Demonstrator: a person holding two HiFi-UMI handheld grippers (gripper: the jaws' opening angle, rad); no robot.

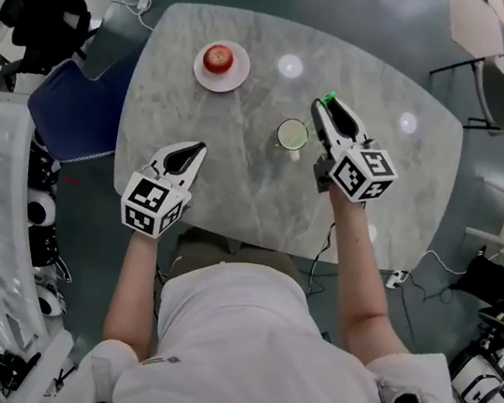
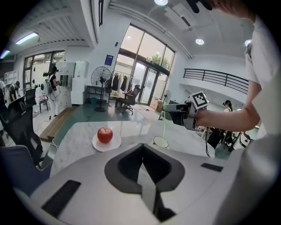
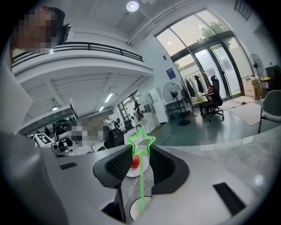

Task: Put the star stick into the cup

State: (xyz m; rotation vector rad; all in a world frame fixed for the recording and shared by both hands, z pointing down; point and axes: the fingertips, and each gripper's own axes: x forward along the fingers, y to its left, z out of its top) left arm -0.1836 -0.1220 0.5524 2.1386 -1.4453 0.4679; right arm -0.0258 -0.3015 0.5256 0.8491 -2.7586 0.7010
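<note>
While the right gripper (image 1: 326,104) clamps the thin green star-topped stick (image 3: 141,175) over the small white cup (image 1: 292,135), an off-centre release could miss; the left gripper (image 1: 195,151) is closed, empty.

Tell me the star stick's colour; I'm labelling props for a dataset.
Bright green. The star stick shows best in the right gripper view.

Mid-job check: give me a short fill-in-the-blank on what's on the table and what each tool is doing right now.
1. The right tool grips the star stick, whose lower end hangs at the mouth of the ____.
2. The plate holds a red ____.
3. The left tool has its jaws ____, with nothing between them.

Missing words: cup; apple; together.
</note>
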